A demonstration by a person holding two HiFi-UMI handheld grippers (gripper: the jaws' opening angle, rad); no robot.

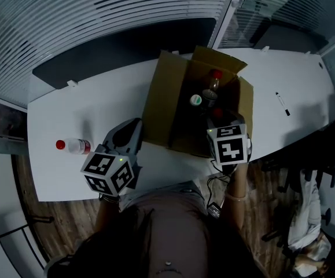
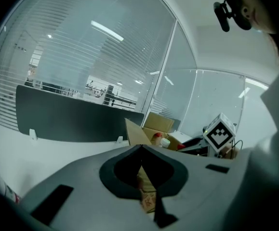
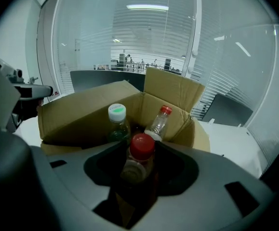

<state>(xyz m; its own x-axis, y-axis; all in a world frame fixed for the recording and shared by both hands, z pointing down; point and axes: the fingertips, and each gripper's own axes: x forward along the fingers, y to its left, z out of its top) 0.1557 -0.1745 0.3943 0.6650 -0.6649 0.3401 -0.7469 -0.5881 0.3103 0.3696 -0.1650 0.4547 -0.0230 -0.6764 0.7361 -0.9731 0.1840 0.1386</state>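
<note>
An open cardboard box stands on the white table. Inside it stand a green-capped bottle and a clear red-capped bottle. My right gripper is at the box's near right corner, shut on another red-capped bottle that stays upright between the jaws. My left gripper hovers just left of the box's near corner, jaws together with nothing in them. A further red-capped bottle lies on the table to its left.
A black pen lies on the table right of the box. A dark panel runs along the table's far edge, with glass walls and blinds behind. The table's near edge is close to my body; a chair stands on the floor at right.
</note>
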